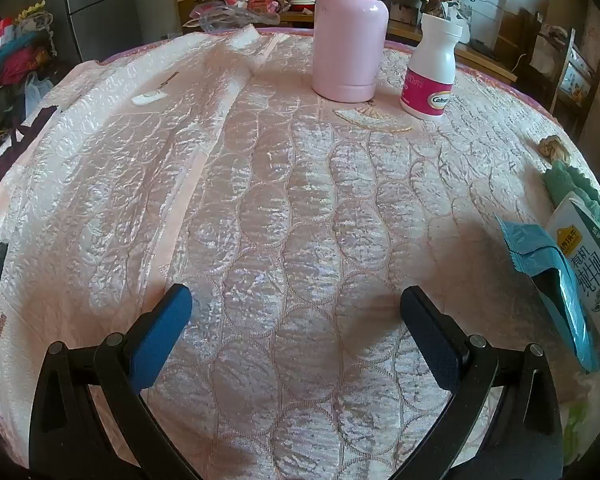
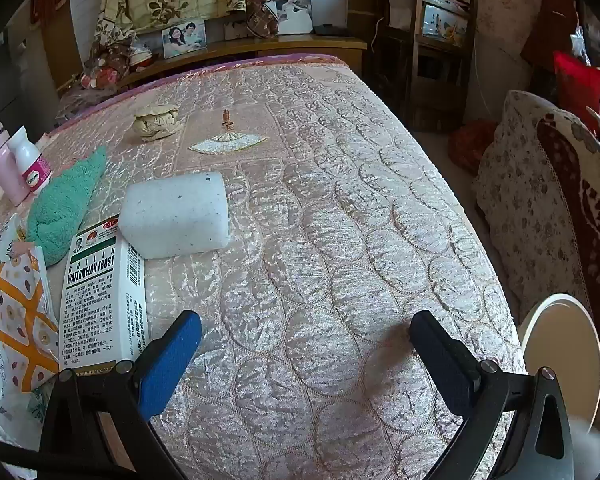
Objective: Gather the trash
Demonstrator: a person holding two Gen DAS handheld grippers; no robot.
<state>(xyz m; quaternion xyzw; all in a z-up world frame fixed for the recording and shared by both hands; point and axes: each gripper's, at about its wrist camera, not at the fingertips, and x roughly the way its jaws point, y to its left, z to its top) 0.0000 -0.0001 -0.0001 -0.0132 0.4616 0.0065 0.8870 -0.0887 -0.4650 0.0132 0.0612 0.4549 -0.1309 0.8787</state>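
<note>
Hovering wide and empty over the bed point(image 2: 340, 200), the right tool point(image 2: 306, 334) and left tool point(image 1: 296, 304) may grab the medicine box point(image 2: 100, 300) instead of the crumpled paper point(image 2: 156, 122).

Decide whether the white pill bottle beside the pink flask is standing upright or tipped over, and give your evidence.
Upright. The white pill bottle stands on its base on the quilted cover, cap on top, next to the pink flask.
</note>
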